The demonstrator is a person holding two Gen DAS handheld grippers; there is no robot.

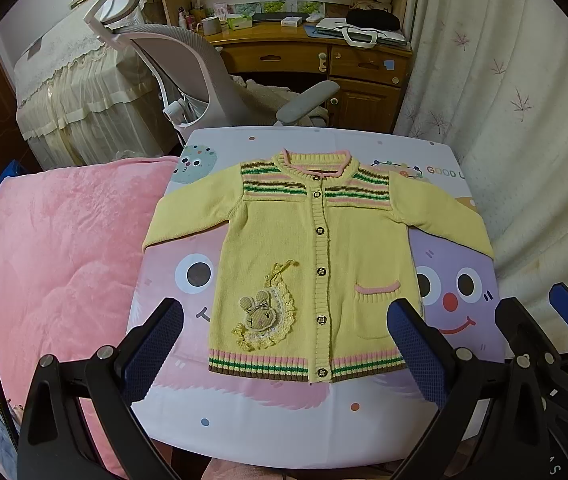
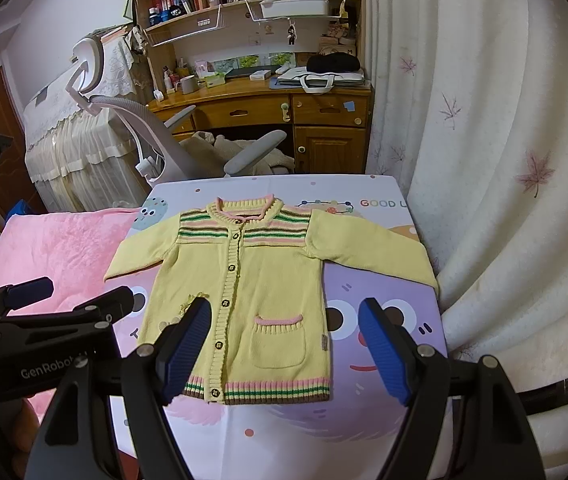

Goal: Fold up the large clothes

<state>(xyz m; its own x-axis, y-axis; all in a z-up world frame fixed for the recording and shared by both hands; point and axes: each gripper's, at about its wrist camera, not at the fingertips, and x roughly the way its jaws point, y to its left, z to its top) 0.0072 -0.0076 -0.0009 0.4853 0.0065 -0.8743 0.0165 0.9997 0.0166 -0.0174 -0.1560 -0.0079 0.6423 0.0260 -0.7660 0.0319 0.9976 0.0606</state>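
Two hand-held grippers face one garment. Left wrist view: a yellow knit cardigan (image 1: 308, 268) lies flat, front up and buttoned, on a cartoon-printed table cover (image 1: 284, 420), collar at the far end, striped hem toward the camera. Both sleeves are spread; the cuff on the right of the view reaches the cover's edge by the curtain (image 1: 504, 100), the other cuff ends at the edge beside a pink blanket (image 1: 56, 264). Bare cover shows in front of the hem and in a narrower band beyond the collar. The left gripper (image 1: 284, 340) is spread wide, its blue pads flanking the hem region, gripping nothing; contact with the fabric cannot be judged. The right gripper (image 1: 540, 320) sits at the right of this view, past the hem corner.

Right wrist view: the cardigan (image 2: 244, 288) occupies the same flat position, pocket side centred between the fingers. The right gripper (image 2: 284, 344) is likewise spread and empty. The left gripper (image 2: 72, 300) sits over the blanket (image 2: 56, 248) edge, its fingers apart. An office chair (image 2: 156, 136) stands beyond the far edge.
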